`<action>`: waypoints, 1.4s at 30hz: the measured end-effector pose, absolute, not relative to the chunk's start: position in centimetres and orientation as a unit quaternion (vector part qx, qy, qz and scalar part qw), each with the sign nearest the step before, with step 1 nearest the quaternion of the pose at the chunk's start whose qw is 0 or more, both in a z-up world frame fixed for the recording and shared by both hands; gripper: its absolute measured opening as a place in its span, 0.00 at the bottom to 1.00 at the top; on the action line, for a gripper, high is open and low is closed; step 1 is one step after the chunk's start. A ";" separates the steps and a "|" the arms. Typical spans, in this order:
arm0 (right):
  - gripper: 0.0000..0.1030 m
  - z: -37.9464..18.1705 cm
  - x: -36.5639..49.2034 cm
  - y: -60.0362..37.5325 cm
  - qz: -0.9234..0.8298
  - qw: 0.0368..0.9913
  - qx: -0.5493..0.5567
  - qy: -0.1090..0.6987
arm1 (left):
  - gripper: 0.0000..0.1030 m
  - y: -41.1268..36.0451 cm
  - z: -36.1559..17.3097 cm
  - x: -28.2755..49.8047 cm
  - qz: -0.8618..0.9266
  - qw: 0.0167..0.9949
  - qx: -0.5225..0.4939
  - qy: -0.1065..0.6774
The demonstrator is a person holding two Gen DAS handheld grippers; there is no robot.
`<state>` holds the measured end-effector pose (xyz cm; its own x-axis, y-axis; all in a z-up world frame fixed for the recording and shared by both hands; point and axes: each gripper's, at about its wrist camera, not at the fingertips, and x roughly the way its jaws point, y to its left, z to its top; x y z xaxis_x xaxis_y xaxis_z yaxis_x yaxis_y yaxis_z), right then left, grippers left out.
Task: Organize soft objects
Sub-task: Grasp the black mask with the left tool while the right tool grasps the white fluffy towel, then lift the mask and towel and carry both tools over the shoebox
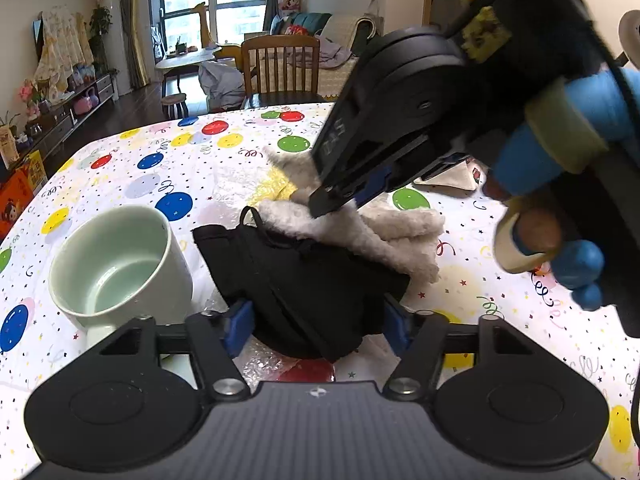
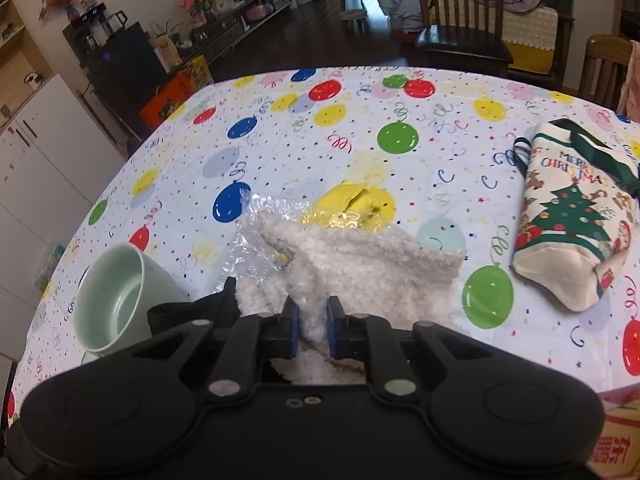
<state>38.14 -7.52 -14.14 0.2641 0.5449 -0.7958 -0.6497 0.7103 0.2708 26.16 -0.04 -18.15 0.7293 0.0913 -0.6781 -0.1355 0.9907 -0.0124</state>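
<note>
Black cloth (image 1: 304, 280) is lying between the left gripper's (image 1: 318, 322) parted fingers while the right gripper's (image 2: 311, 330) fingers are pinching the fleece (image 2: 360, 260) beside the mug (image 2: 116, 300) on the surface (image 2: 280, 140), so lifting should probably be going slowly, keeping the fleece clear of the bubble wrap (image 2: 256, 236).

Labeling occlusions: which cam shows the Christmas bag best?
Right wrist. The Christmas bag lies fully visible on the table's right side, with its printed tree and lettering readable. In the left wrist view the right tongs block nearly all of it; only a beige corner shows.
</note>
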 end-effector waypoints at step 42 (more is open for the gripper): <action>0.08 5.9 28.7 -29.2 0.327 0.885 0.074 0.323 | 0.34 1.5 -6.6 21.4 -0.019 0.946 -0.111 0.304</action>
<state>28.69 -29.15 5.89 0.5770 0.6272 -0.5231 -0.5315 0.7747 0.3427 21.38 1.48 -6.58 0.8149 -0.1023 -0.5705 -0.0321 0.9748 -0.2208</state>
